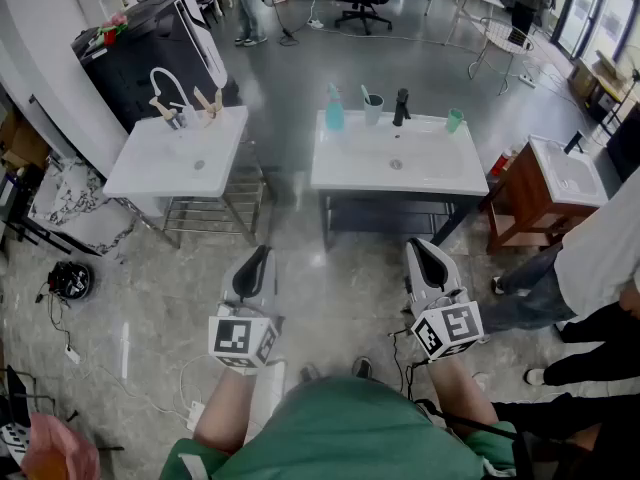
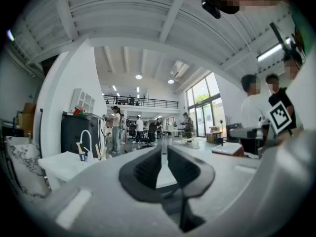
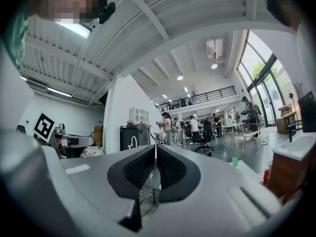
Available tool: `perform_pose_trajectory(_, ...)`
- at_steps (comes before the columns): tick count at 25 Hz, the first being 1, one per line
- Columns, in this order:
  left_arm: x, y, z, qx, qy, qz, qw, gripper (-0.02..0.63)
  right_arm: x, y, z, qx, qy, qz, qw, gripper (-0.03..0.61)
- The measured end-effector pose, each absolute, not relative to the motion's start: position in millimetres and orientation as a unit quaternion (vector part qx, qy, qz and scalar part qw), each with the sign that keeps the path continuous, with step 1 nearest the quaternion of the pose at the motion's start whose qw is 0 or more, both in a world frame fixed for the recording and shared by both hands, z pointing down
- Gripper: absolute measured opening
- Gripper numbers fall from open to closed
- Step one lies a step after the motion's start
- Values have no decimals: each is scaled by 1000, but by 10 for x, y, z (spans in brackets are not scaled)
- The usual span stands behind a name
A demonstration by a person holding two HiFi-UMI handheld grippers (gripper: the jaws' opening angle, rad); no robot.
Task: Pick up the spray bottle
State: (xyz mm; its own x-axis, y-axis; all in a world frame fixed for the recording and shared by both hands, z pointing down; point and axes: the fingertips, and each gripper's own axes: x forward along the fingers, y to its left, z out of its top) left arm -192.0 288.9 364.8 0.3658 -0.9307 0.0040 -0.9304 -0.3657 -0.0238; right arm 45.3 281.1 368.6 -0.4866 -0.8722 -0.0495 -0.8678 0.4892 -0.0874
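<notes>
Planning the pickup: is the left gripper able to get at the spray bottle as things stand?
Probably not yet: the left gripper is shut and well short of the spray bottle; nothing blocks the bottle's front.

washbasins: 3 | taps: 3 | spray bottle: 1 | cups: 2 | claws: 2

Glossy grey floor; a white basin table beside a wider one. Tall windows brighten the white-beamed ceiling

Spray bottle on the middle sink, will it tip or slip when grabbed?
The spray bottle stands upright, tall and narrow, on the sink rim, so a sideways nudge would probably tip it. It looks like smooth plastic: likely light, perhaps slippery.
</notes>
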Motion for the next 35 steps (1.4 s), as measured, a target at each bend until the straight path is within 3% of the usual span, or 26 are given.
perform_pose_trajectory(10, -1691, 2818, 3696, -822, 569, -10, -6, 45, 757, 2750, 3727, -500, 865, -13, 40, 12)
perform_pose_trajectory(13, -1567, 2778, 3732, -817, 577, -6, -19, 108, 954, 2727, 3722, -503, 864, -9, 34, 15)
perform_pose_trajectory(18, -1320, 2768, 3768, -811, 584, -11, -19, 203, 1294, 2670, 3773, -505, 863, -10, 26, 107)
perform_pose_trajectory(26, -1279, 2403, 3933, -806, 591, -28, -25, 215, 1544, 2331, 3884, -514, 857, -19, 30, 109)
perform_pose_trajectory(35, -1578, 1102, 4240, -804, 593, -11, -48, 215, 1516, 1246, 4044, -537, 843, -29, 15, 109)
